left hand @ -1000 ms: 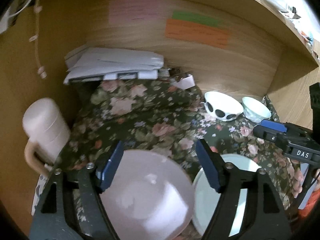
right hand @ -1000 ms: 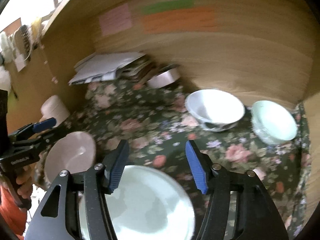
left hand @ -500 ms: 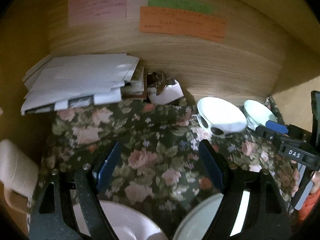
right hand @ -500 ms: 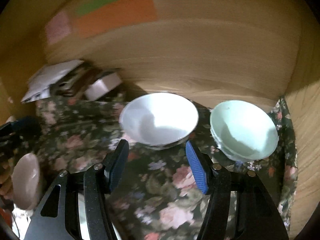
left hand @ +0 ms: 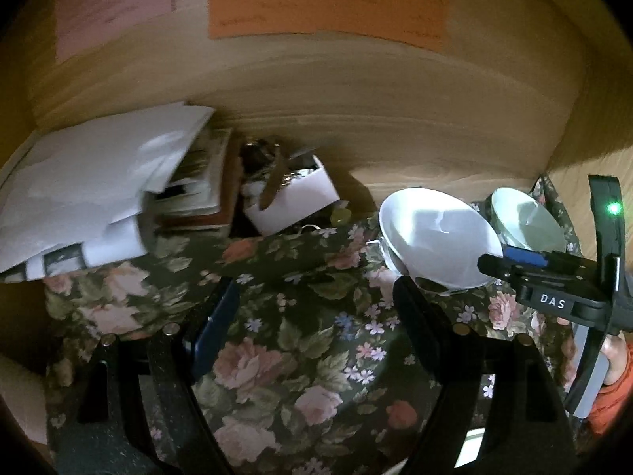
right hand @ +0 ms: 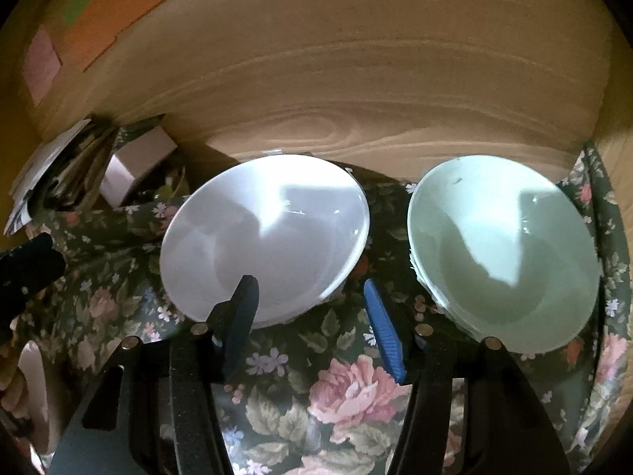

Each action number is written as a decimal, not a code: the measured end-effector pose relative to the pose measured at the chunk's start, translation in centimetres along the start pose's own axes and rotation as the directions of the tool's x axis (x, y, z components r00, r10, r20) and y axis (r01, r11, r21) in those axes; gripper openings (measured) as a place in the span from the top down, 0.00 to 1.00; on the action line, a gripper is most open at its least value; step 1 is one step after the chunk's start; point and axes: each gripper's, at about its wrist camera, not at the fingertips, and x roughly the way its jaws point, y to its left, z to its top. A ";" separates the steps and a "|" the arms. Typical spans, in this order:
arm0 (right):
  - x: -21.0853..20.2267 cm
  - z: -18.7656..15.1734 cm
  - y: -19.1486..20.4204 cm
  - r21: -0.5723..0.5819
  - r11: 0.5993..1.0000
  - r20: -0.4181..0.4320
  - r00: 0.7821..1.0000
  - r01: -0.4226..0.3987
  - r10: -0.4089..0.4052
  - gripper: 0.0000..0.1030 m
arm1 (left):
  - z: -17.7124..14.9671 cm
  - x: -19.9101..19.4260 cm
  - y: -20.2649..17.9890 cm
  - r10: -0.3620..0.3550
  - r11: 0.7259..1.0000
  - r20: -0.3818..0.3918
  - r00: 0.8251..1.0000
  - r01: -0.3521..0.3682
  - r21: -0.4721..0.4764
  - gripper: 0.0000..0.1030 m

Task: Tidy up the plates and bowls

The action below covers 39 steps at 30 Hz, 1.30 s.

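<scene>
Left wrist view. Left gripper [left hand: 312, 316]: jaws stood wide apart with nothing between them, over bare flowered cloth [left hand: 277, 356] on the worktop. White bowl [left hand: 435, 233]: on the cloth toward the back right, near the wooden back panel [left hand: 356, 99]. Green bowl [left hand: 526, 217]: just beside it, further right, partly hidden by the other tool. Right gripper [left hand: 514, 261]: came in from the right edge at the white bowl's near rim; its body bore the letters "DAS", the only writing that could be read. Paper notes [left hand: 324, 4] on the panel: pink, orange and green, their writing too blurred to read. Papers [left hand: 91, 182] and a small white box [left hand: 292, 198]: back left.

Right wrist view. Right gripper [right hand: 310, 316]: jaws apart and had just been closing; the white bowl's [right hand: 269, 229] near rim sat between the fingers, the left one over the bowl's inside, the pads not yet pressing on it. Green bowl [right hand: 502, 245]: apart from the white one, to its right; seemingly more than one nested.

Step, as judged: reach for the white bowl, grip not made. Next move called for: settle onto the rim, pinch, lift, then probably set it with the other bowls.
</scene>
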 end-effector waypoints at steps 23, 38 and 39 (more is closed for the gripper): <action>0.4 -3.8 3.0 -0.144 0.983 -0.184 0.979 -0.114 0.087 0.83 | -1.5 4.1 -1.6 -0.024 0.998 -0.132 0.991 0.031 0.052 0.22; -2.5 -5.8 1.6 -0.059 0.986 -0.142 0.979 -0.156 0.147 0.53 | -2.5 6.7 -5.3 -0.005 0.983 -0.266 0.964 0.054 0.178 0.44; -1.9 -5.7 2.0 -0.057 0.986 -0.142 0.979 -0.156 0.147 0.57 | -2.5 6.9 -5.4 -0.007 0.983 -0.274 0.962 0.057 0.174 0.48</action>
